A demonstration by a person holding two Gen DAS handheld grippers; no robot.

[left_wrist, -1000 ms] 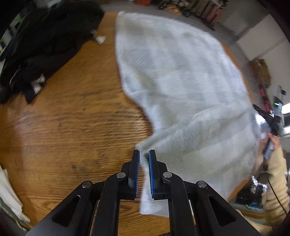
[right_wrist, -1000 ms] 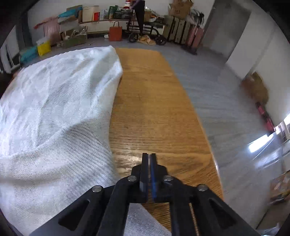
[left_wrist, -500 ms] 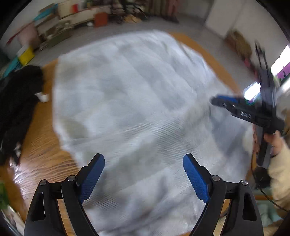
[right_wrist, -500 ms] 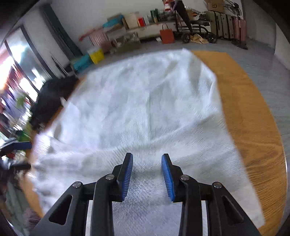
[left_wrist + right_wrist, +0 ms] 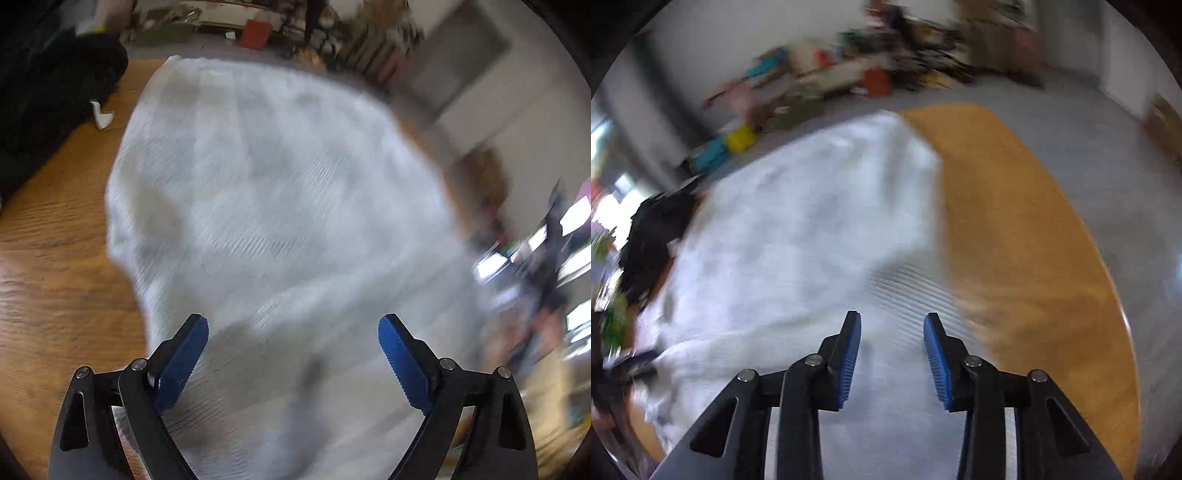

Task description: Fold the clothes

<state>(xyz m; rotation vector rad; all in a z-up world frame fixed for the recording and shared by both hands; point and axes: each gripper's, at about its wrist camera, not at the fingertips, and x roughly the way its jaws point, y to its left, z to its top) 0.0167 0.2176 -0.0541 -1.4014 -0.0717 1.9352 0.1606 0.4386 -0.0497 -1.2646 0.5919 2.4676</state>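
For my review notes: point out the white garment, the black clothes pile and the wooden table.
white garment (image 5: 280, 192), left wrist view, middle of the fabric.
black clothes pile (image 5: 55, 85), left wrist view, its bulk.
wooden table (image 5: 1027, 240), right wrist view, bare top.

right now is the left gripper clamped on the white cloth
No, the left gripper is opening, its blue pads wide apart over the white cloth and pressing on nothing.
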